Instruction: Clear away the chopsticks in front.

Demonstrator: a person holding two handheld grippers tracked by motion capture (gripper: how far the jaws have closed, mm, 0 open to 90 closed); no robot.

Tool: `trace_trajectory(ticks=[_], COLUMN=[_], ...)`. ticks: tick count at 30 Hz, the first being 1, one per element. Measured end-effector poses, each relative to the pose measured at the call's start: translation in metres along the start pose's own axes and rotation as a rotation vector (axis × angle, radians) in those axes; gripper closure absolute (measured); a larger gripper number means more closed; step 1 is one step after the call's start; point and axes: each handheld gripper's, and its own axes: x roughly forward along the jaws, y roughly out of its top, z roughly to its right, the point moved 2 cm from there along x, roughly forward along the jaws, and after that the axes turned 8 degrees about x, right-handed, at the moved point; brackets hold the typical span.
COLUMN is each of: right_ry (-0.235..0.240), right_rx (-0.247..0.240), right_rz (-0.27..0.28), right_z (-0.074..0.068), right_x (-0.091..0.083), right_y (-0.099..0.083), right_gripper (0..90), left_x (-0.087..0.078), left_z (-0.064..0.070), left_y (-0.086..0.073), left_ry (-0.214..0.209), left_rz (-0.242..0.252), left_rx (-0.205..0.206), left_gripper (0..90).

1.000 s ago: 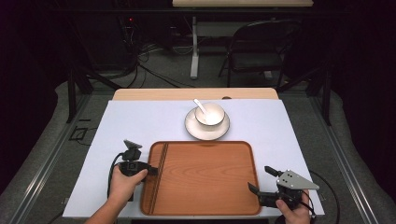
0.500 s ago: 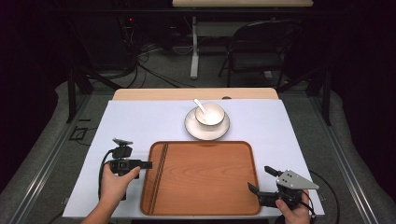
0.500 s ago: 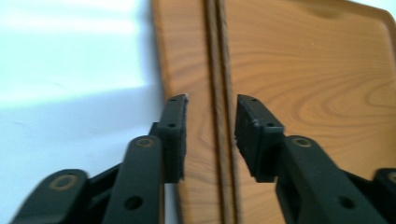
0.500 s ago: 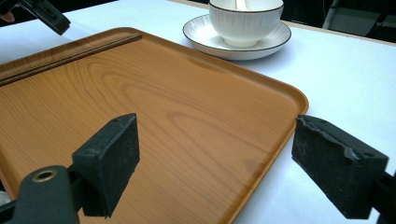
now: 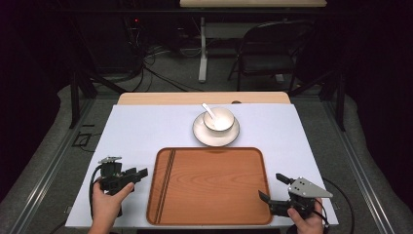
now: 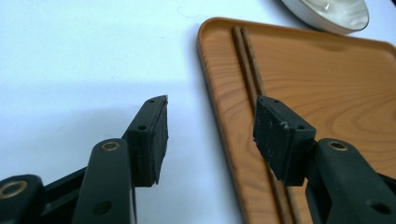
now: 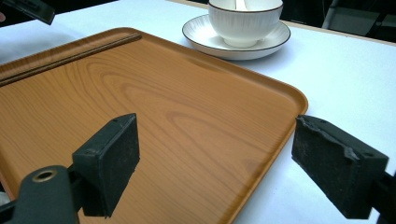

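Note:
A wooden tray (image 5: 209,185) lies at the table's near middle, with a pair of dark chopsticks (image 5: 167,180) along its left side. Beyond it a white bowl (image 5: 218,119) holding a spoon (image 5: 208,109) stands on a white saucer (image 5: 199,134). My left gripper (image 5: 140,174) is open just left of the tray, apart from it. In the left gripper view its jaws (image 6: 210,121) frame the tray's left rim (image 6: 219,107) and the chopsticks (image 6: 247,70). My right gripper (image 5: 271,186) is open at the tray's near right corner; its jaws (image 7: 215,149) straddle the rim (image 7: 285,135), holding nothing.
A white sheet (image 5: 136,131) covers the table, with bare room left and right of the tray. Behind the table stand a dark chair (image 5: 265,48) and a table leg (image 5: 202,53). Cables trail from both grippers near the front edge.
My left gripper has drawn back to the left, away from the tray's left rim. The right gripper, tray and bowl have not moved.

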Motion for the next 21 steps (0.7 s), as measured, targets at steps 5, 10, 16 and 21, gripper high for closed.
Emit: trace_trajectory(ticks=[5, 10, 16, 21], right_ry=[-0.001, 0.0, 0.004, 0.002], right_rx=[0.0, -0.001, 0.004, 0.001], right_rz=[0.0, -0.001, 0.0, 0.001], right_z=[0.001, 0.001, 0.002, 0.003], right_x=[0.0, 0.0, 0.0, -0.001], right_y=[0.0, 0.0, 0.0, 0.0], right_gripper=[14.8, 14.7, 14.7, 14.7], left_x=[-0.002, 0.001, 0.002, 0.005], left_z=[-0.009, -0.019, -0.02, -0.018], left_y=[-0.011, -0.017, -0.019, -0.02], left_ry=[0.028, 0.077, 0.089, 0.096], left_rz=[0.047, 0.059, 0.06, 0.042], left_rx=[-0.02, -0.034, -0.02, 0.007], left_gripper=[43.5, 43.5, 42.8, 42.3])
